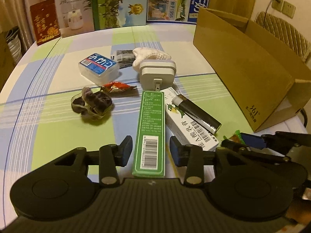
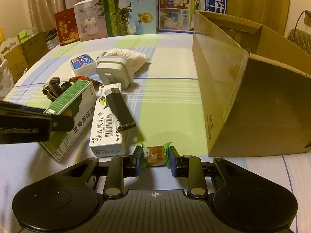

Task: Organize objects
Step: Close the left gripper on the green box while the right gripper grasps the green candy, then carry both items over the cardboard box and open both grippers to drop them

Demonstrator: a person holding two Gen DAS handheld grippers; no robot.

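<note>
A long green box [image 1: 149, 136] stands on edge on the checked tablecloth, between the fingers of my left gripper [image 1: 151, 151]. The gripper is open, with a thin gap on each side of the box. In the right wrist view one left finger [image 2: 38, 124] lies across the same green box [image 2: 72, 112]. My right gripper [image 2: 155, 159] is shut on a small candy in a green wrapper [image 2: 155, 153], and both pads press the wrapper's ends. From the left wrist view, the right gripper [image 1: 241, 140] and the candy [image 1: 236, 134] sit at the right edge.
A white ointment box [image 2: 106, 124] with a black lighter [image 2: 120, 110] on it lies beside the green box. Behind them are a white plug [image 1: 156, 72], a white pouch [image 1: 151, 55], a clear floss case [image 1: 99, 68], a red wrapper [image 1: 116, 87] and a dark scrunchie [image 1: 91, 103]. An open cardboard box [image 2: 262, 106] stands at the right. Cartons [image 1: 120, 3] line the back.
</note>
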